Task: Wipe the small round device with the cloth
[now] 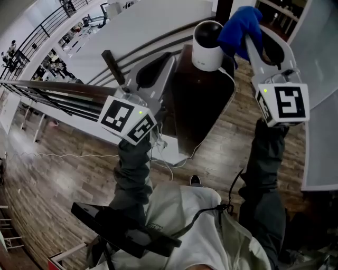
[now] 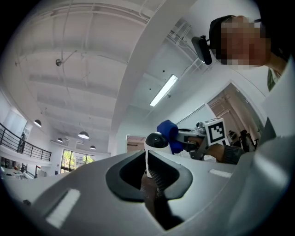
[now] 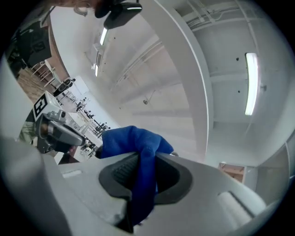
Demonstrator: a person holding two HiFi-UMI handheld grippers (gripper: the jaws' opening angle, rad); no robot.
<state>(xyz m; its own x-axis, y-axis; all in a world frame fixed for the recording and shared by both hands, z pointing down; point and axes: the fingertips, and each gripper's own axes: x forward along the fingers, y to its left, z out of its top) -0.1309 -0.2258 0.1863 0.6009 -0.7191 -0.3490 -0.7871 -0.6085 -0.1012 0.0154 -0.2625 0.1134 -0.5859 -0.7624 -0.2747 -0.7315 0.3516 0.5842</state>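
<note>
The small round device (image 1: 207,46), a white cylinder with a black dome, stands on the far end of a dark brown stand (image 1: 203,100). My right gripper (image 1: 247,38) is shut on a blue cloth (image 1: 240,23), which is bunched against the device's upper right side. The right gripper view shows the cloth (image 3: 133,145) pinched between the jaws of that gripper (image 3: 138,184). My left gripper (image 1: 170,62) is shut on the stand's left edge. In the left gripper view the brown stand (image 2: 154,196) sits between my left gripper's (image 2: 150,177) jaws, with the device (image 2: 156,142) and cloth (image 2: 168,134) beyond.
Wooden floor (image 1: 68,158) lies far below, with a white cable (image 1: 63,156) across it. A dark railing (image 1: 47,92) runs at the left. A white base (image 1: 171,150) stands under the stand. Shelving (image 1: 288,16) is at the upper right.
</note>
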